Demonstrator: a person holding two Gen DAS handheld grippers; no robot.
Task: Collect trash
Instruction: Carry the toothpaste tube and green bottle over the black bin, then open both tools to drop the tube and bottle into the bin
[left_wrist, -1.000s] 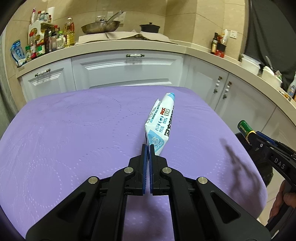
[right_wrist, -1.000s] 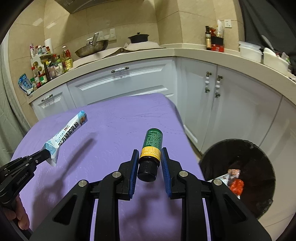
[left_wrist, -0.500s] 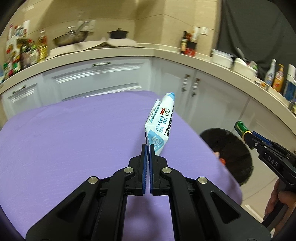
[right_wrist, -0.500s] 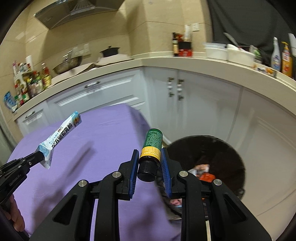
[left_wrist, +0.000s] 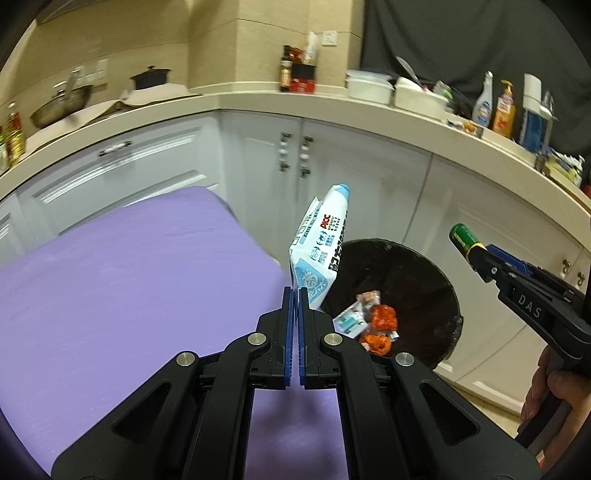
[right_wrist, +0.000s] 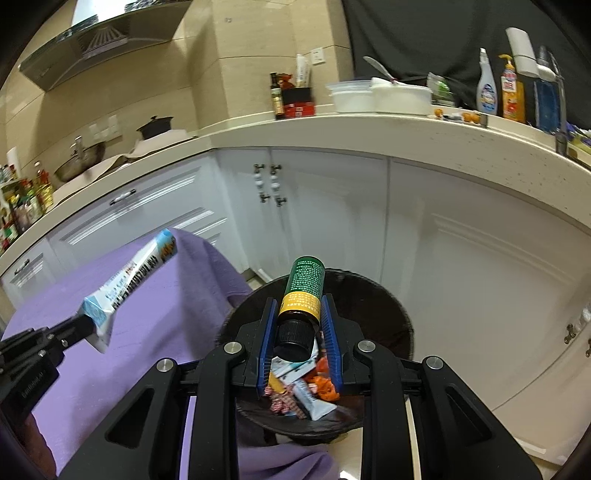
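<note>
Now the left gripper (left_wrist: 295, 295) is clenched on the bottom edge of a white-and-blue wipes packet (left_wrist: 322, 243), held up at the purple table's (left_wrist: 110, 295) edge beside the black trash bin (left_wrist: 424, 273). The right gripper (right_wrist: 298, 317) grasps a green-labelled bottle (right_wrist: 302, 291) by its neck, above the bin's wrappers (right_wrist: 303, 387).

White cabinets (right_wrist: 325, 206) ran beneath a pale counter (right_wrist: 369, 127) that bent round the far corner. Beige tiled walls (left_wrist: 266, 40) rose behind, with a range hood (right_wrist: 99, 40) at far left.
</note>
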